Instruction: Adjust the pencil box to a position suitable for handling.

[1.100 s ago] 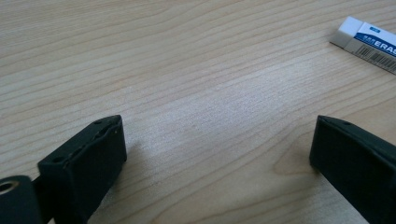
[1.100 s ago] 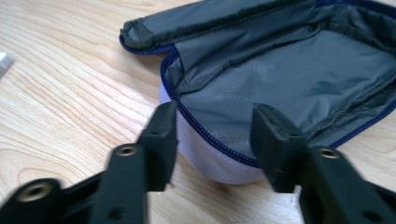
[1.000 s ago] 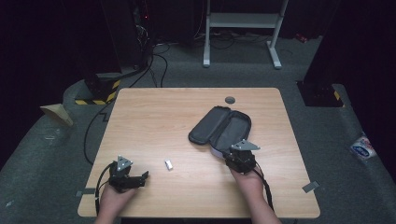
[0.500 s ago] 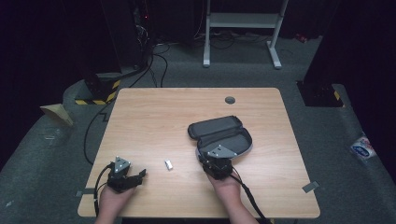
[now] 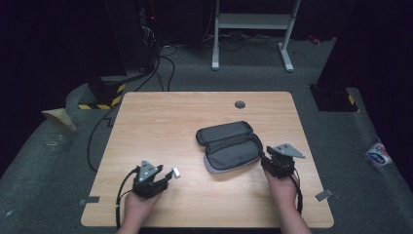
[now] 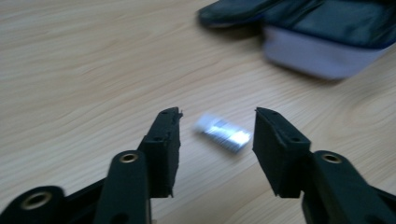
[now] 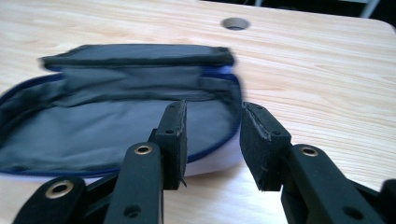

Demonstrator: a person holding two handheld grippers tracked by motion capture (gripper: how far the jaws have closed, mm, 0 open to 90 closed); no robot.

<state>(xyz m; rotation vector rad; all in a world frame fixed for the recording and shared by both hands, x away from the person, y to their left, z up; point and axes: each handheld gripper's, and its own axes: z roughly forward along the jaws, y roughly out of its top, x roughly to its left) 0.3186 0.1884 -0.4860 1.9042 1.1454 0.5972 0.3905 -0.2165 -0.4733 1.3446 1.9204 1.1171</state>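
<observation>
A wooden table [image 5: 160, 122] bears an opened grey zip case [image 5: 229, 146] and a small white object [image 5: 176, 172], with a round dark grommet [image 5: 239, 104] set in the top on the far side of the case.

The left gripper [image 5: 165, 178], held in the person's left hand [image 5: 139, 207], lies low over the near left part of the table. In the left gripper view its jaws stand part-way apart and have just been closing. The white object [image 6: 223, 133] lies on the wood between and slightly ahead of the fingertips [image 6: 169, 116], and neither pad touches it. The object is blurred, so its kind cannot be told. The case [image 6: 322, 32] lies farther ahead and to the right of these jaws.

The right gripper [image 5: 265, 161], in the right hand [image 5: 282, 190], sits at the case's near right end. In the right gripper view its jaws stand a moderate gap apart, having just been opening. The blue-piped rim of the case [image 7: 140, 121] lies in and just ahead of that gap. The left pad is against or just over the rim, while the right pad is clear of it. The grommet [image 7: 235, 23] lies well ahead.
</observation>
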